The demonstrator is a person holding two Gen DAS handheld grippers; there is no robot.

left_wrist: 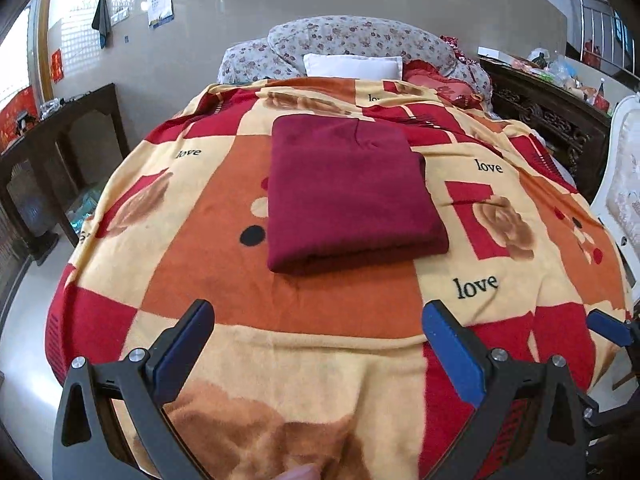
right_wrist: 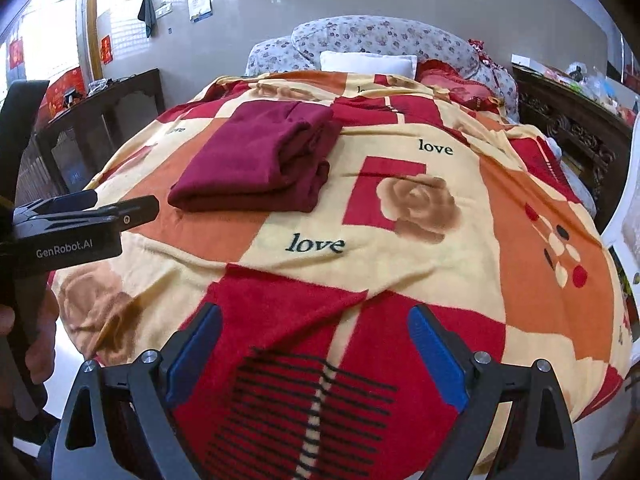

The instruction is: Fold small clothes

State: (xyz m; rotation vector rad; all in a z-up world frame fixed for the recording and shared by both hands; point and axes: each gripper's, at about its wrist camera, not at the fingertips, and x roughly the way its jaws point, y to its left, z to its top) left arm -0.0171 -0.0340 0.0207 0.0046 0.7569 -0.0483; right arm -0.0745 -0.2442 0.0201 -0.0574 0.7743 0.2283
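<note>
Left wrist view: folded maroon garment lies mid-bed on the patterned blanket, straight ahead of the wide, empty left gripper, long axis running away; right gripper, also wide and empty, has it ahead-left, so left looks nearer.

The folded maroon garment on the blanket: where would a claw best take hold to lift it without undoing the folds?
Grip the maroon garment at its thick near folded edge, coming in low from the foot of the bed over the blanket. That edge is closed and rounded; loose layers show along its right side.
</note>
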